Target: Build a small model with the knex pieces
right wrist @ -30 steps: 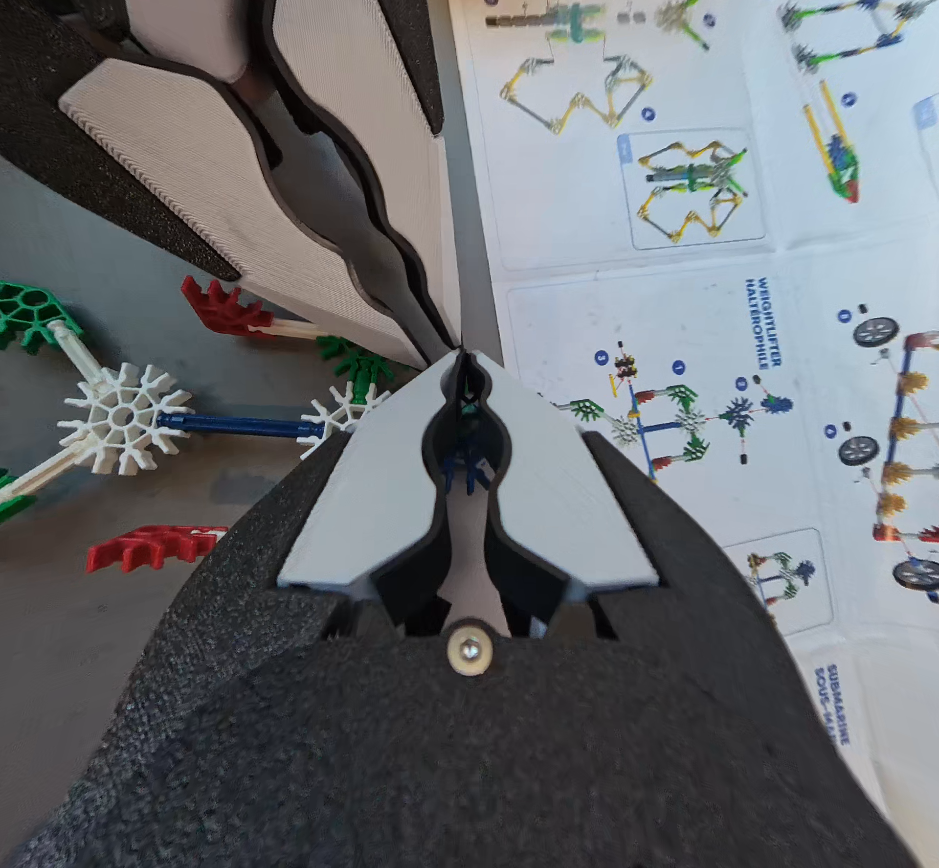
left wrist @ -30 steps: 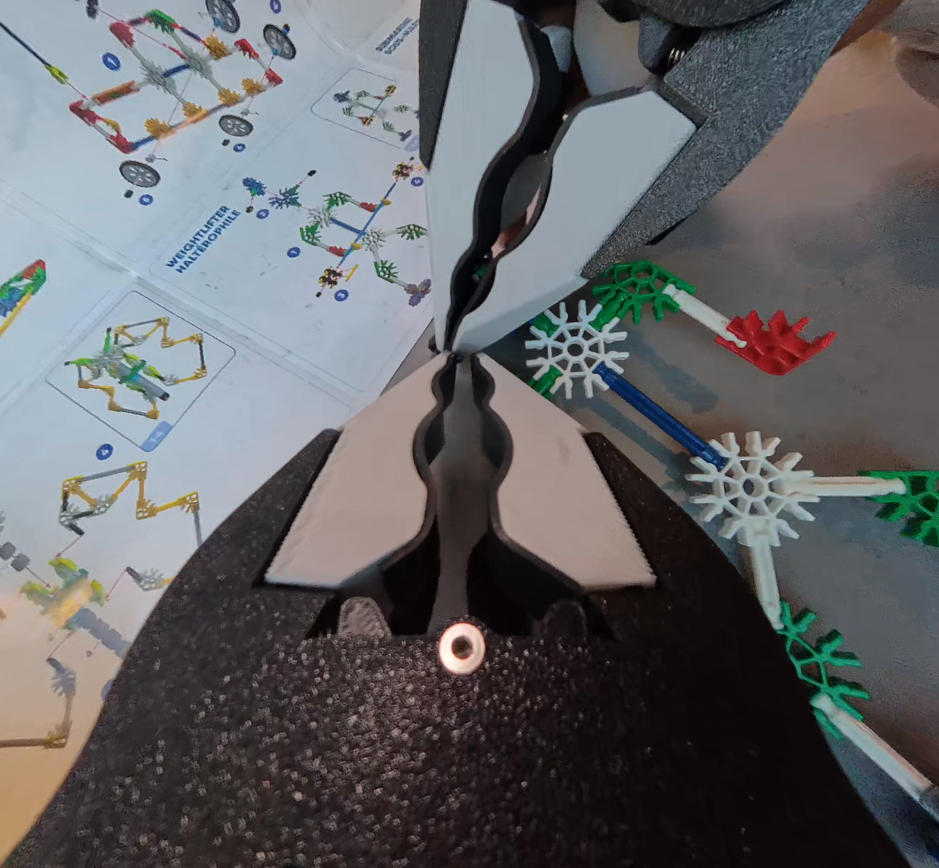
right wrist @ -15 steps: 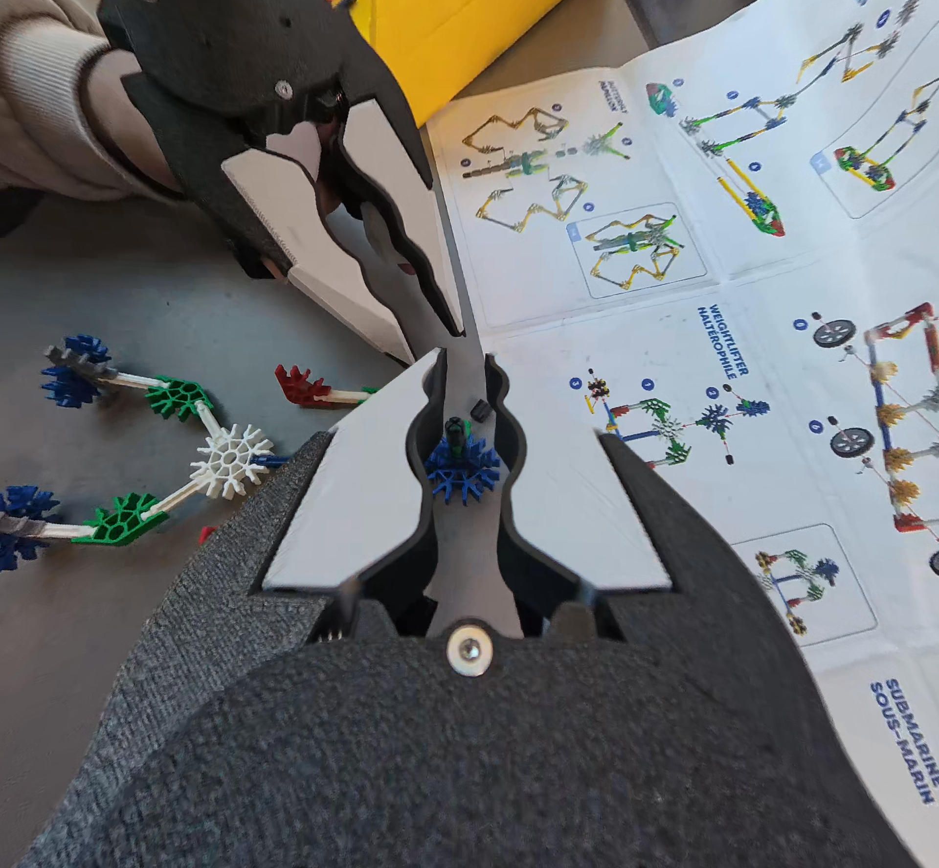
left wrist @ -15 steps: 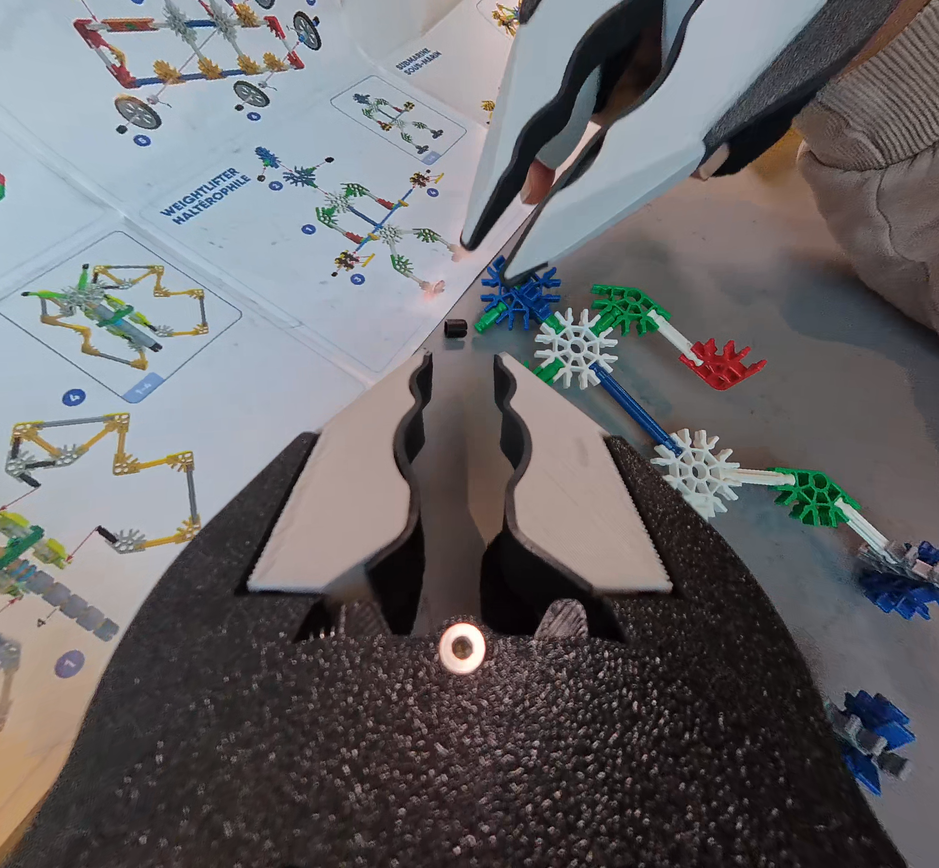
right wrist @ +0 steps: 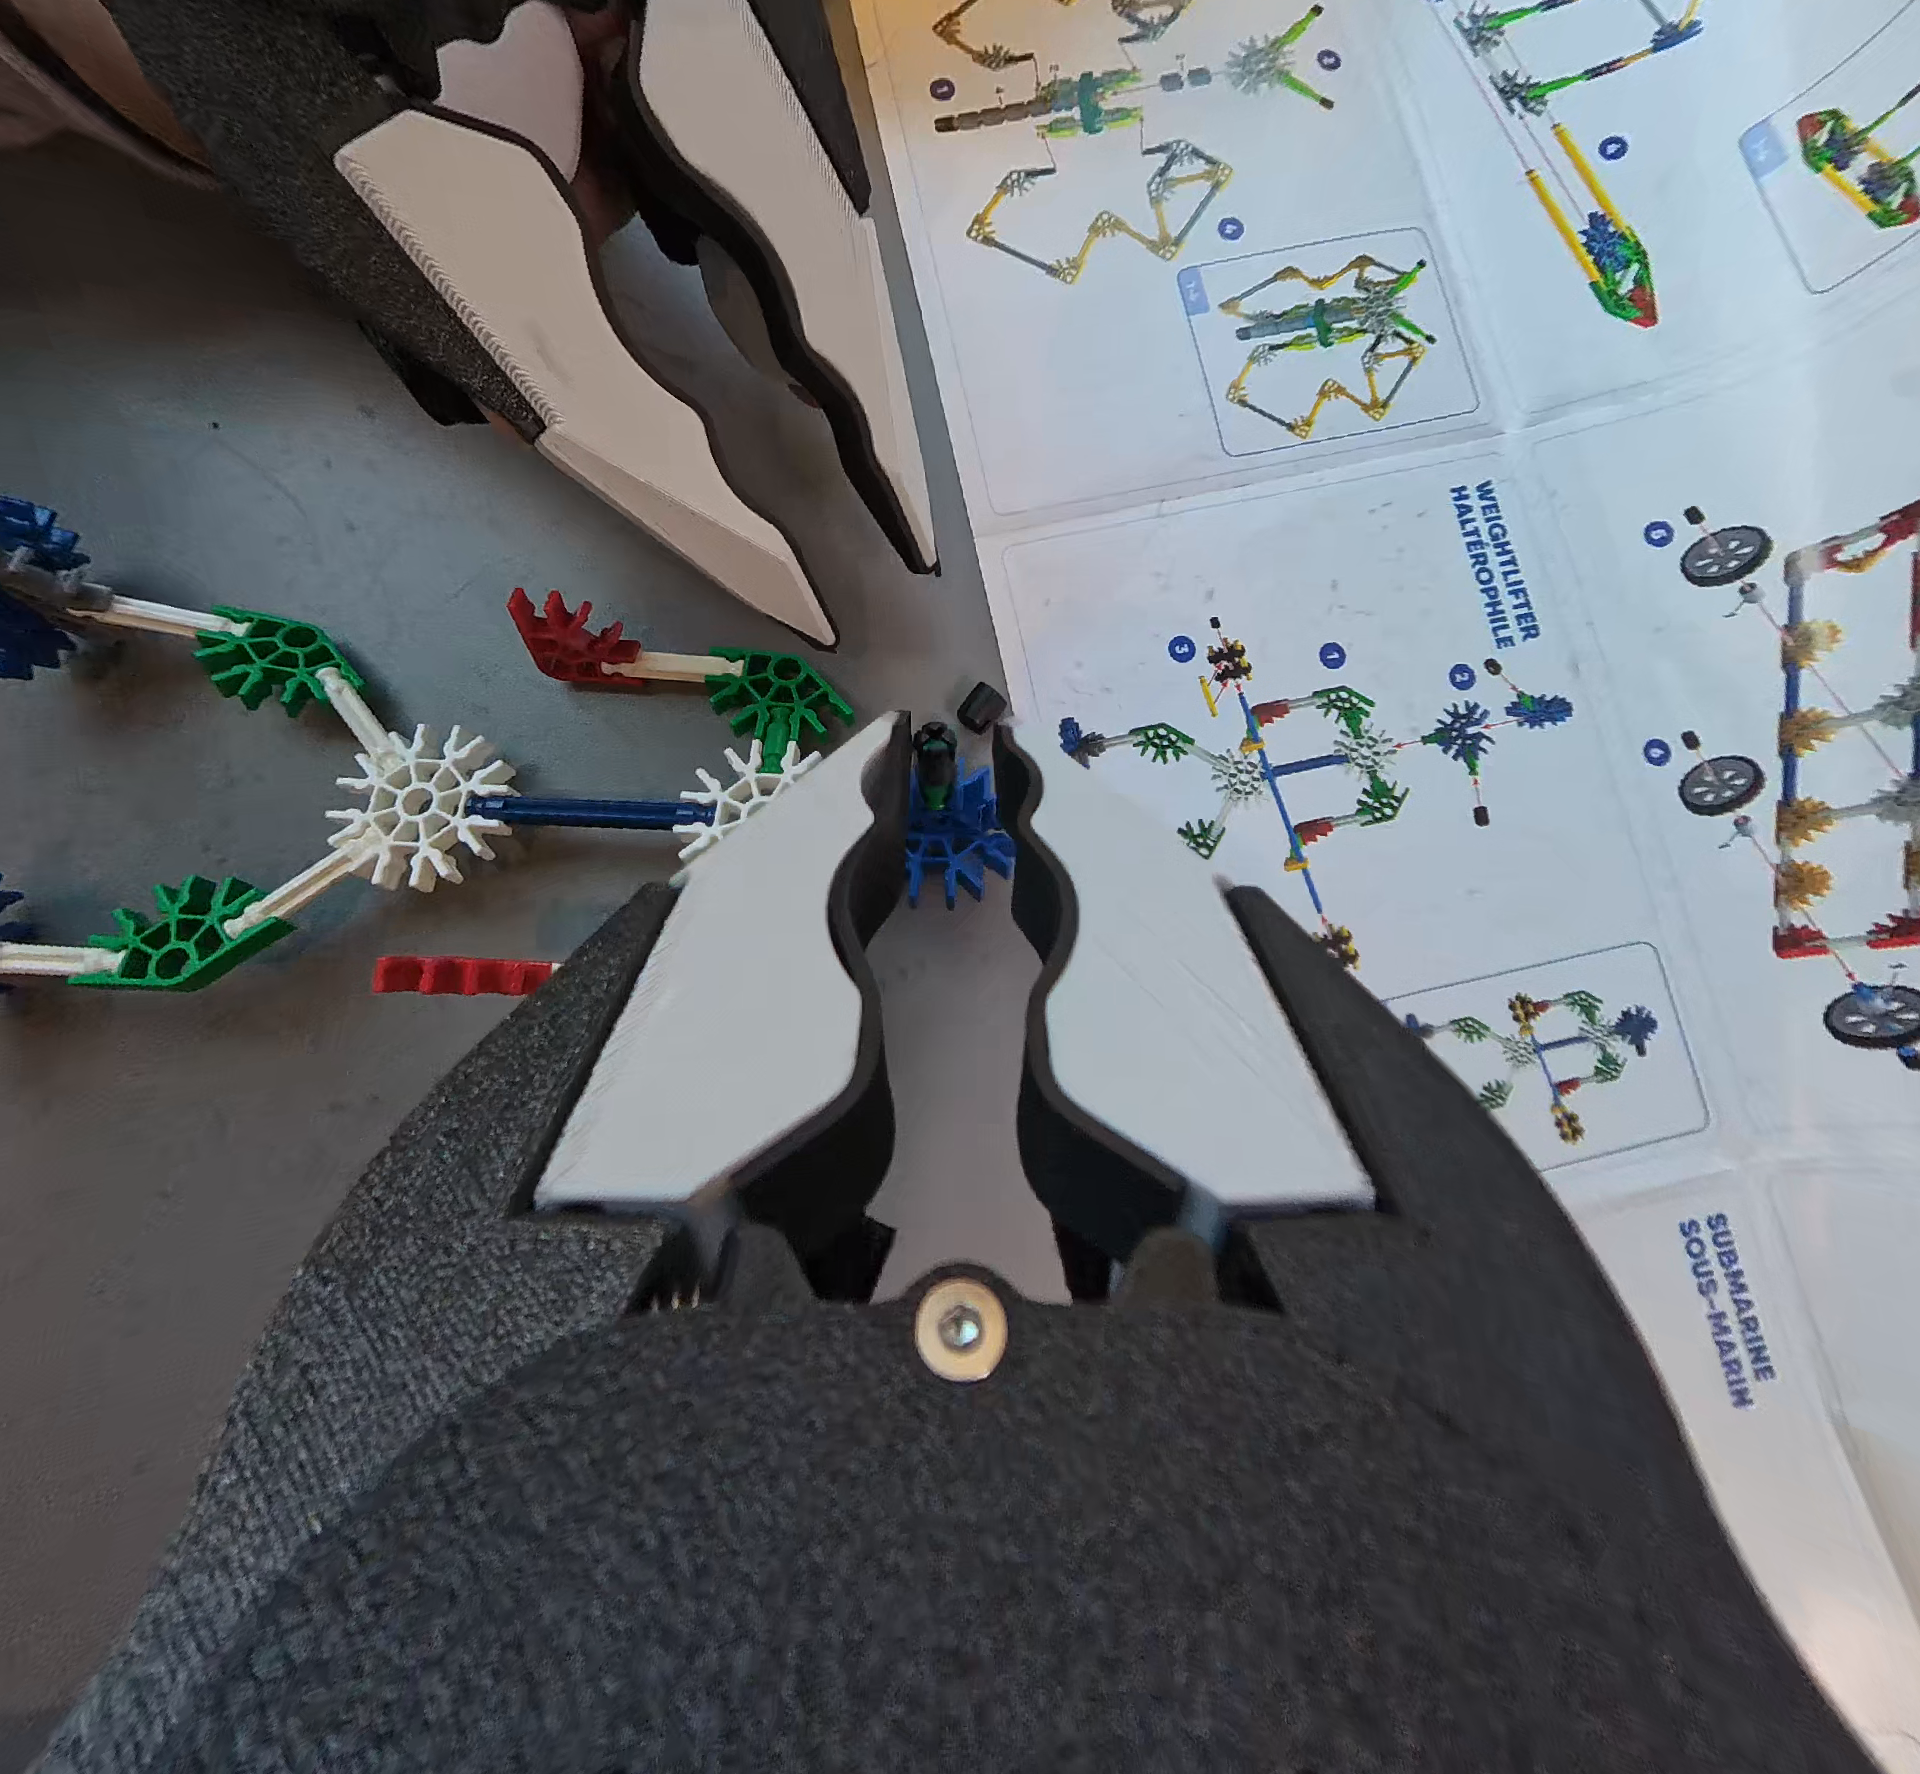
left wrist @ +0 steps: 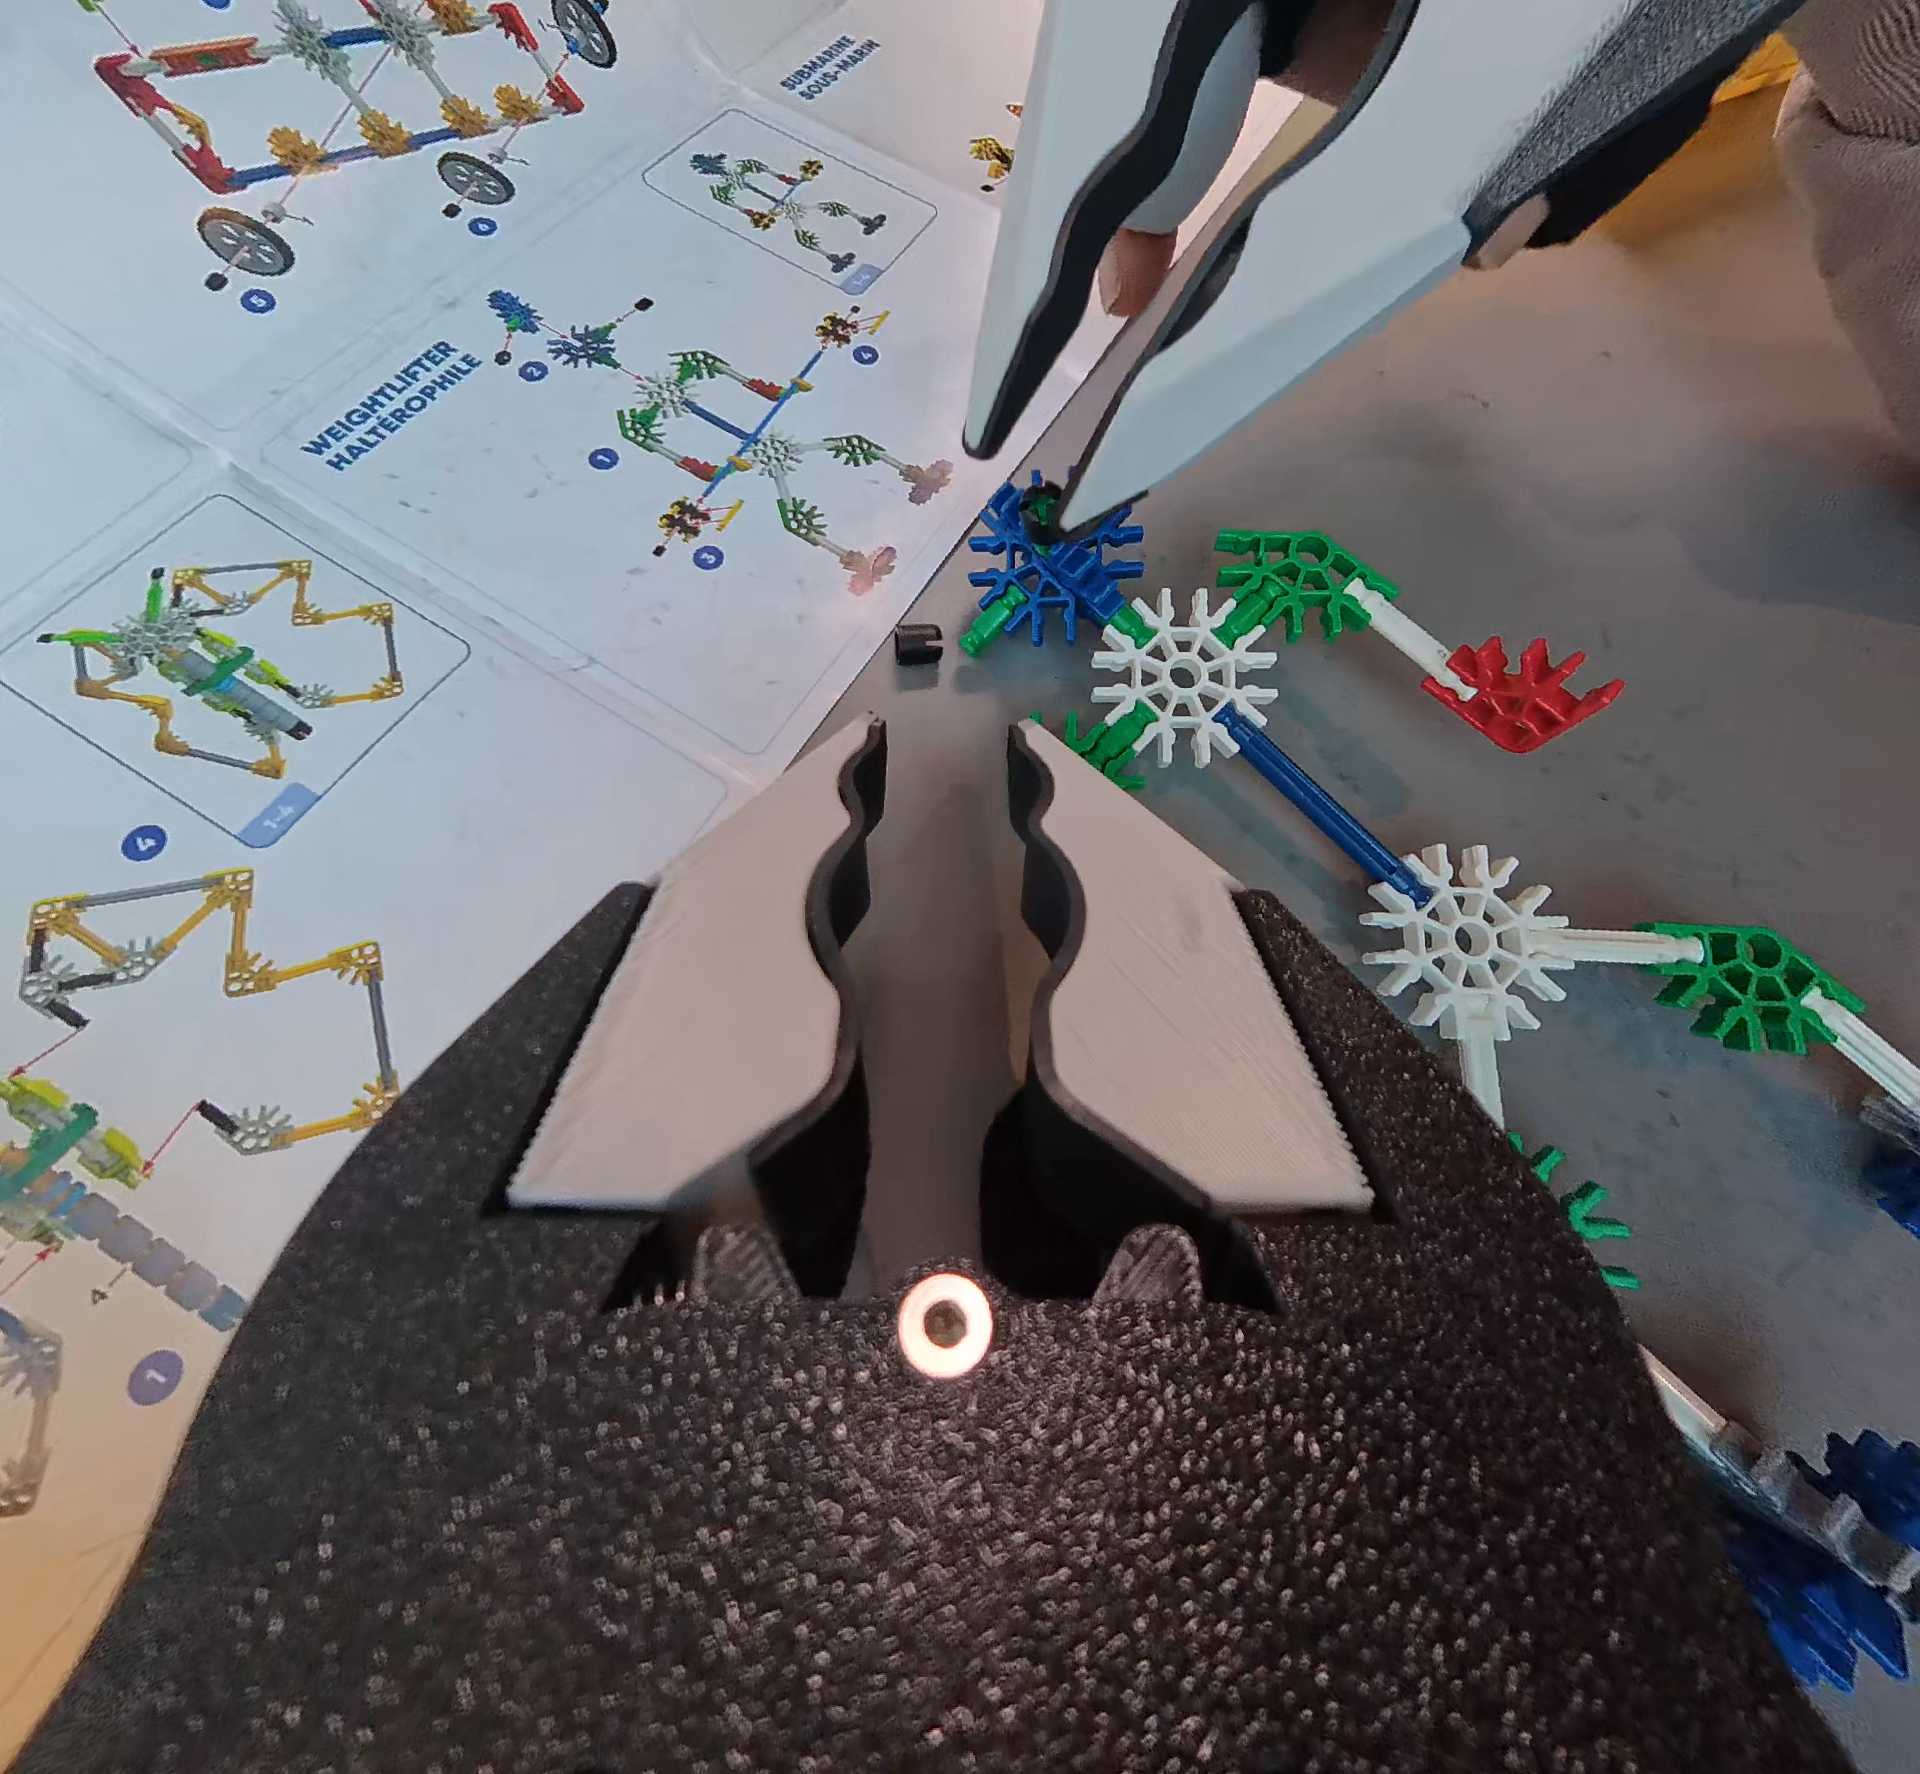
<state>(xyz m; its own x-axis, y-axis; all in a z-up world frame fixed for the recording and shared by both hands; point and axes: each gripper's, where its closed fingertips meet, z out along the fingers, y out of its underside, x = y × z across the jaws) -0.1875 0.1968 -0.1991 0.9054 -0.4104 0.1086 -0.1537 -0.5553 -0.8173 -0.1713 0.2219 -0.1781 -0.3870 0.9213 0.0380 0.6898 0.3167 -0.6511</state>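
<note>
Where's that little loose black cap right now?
The black cap lies on the grey table beside the instruction sheet's edge, just left of the blue snowflake connector.

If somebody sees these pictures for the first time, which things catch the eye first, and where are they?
First, the two open grippers meeting tip to tip: the right gripper has a blue snowflake connector between its fingers, and the left gripper is empty. Beside them on the grey table lies a chain of white, green and red connectors. On the other side spreads a white instruction sheet, with a small black piece at its edge.
</note>
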